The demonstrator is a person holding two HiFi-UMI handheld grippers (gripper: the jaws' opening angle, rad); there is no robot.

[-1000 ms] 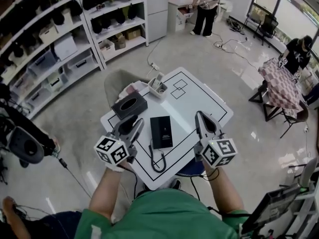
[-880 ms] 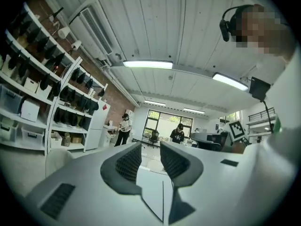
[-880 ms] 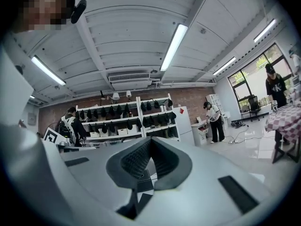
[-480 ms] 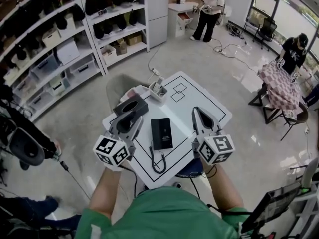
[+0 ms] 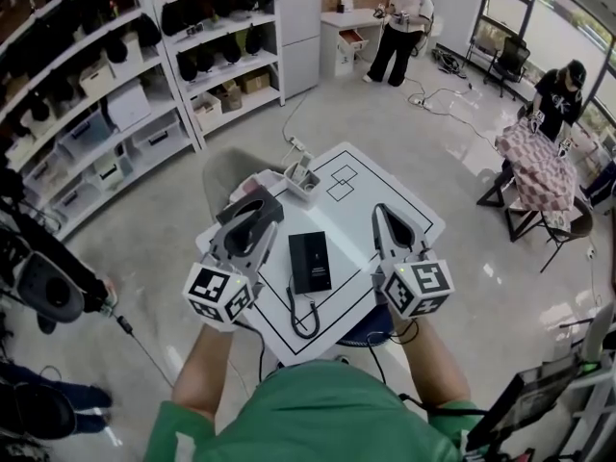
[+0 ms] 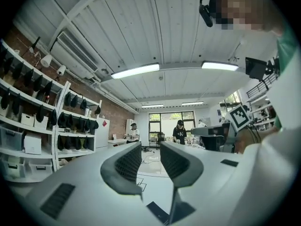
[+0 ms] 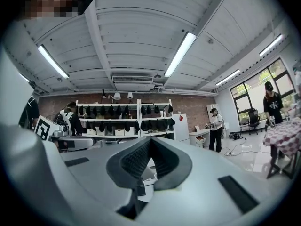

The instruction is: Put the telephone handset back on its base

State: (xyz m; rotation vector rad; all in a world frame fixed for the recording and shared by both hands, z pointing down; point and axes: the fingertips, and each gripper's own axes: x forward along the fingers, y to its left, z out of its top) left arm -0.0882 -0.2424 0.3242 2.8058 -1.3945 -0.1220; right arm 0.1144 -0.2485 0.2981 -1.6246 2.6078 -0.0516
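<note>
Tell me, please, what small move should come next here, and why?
Probably bring the left gripper in toward the telephone: its jaws stand apart and empty, while the right gripper is shut. Both hang beside the telephone, touching nothing. The handset cannot be told from the base here.

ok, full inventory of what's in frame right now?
table: one, white with black lines, centre
telephone: one, black, mid-table between the grippers
cord: one, black, looped near the table's front edge
box: one, black, table's left side
small holder: one, pale, table's far-left corner
shelving: several units, white, left wall
bystanders: at least two, room's far end and right
left gripper: one, grey, jaws apart, empty
right gripper: one, grey, jaws together, empty
</note>
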